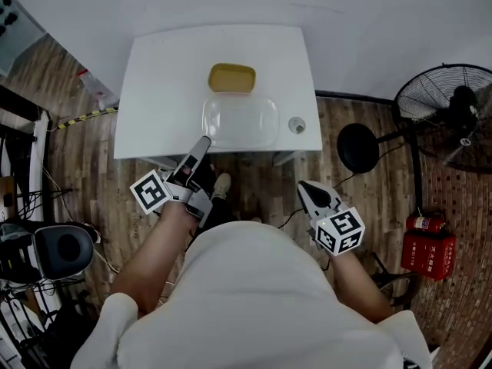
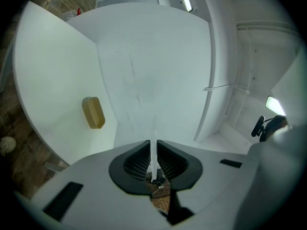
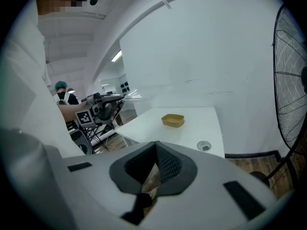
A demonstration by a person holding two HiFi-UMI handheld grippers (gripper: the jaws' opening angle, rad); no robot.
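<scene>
Our left gripper (image 1: 201, 146) pinches the clear plastic container (image 1: 240, 121) by its rim, above the white table's (image 1: 154, 91) near edge. Our right gripper (image 1: 306, 191) is closed, empty. A firm, level grip seems wise.

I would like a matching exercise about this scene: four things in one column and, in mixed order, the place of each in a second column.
1 yellow dish
2 clear tray
3 round cap
4 fan

a on the floor, right of the table
b gripped by the left tongs
c near the table's right edge
d far part of the table

Pairs: 1-d, 2-b, 3-c, 4-a
</scene>
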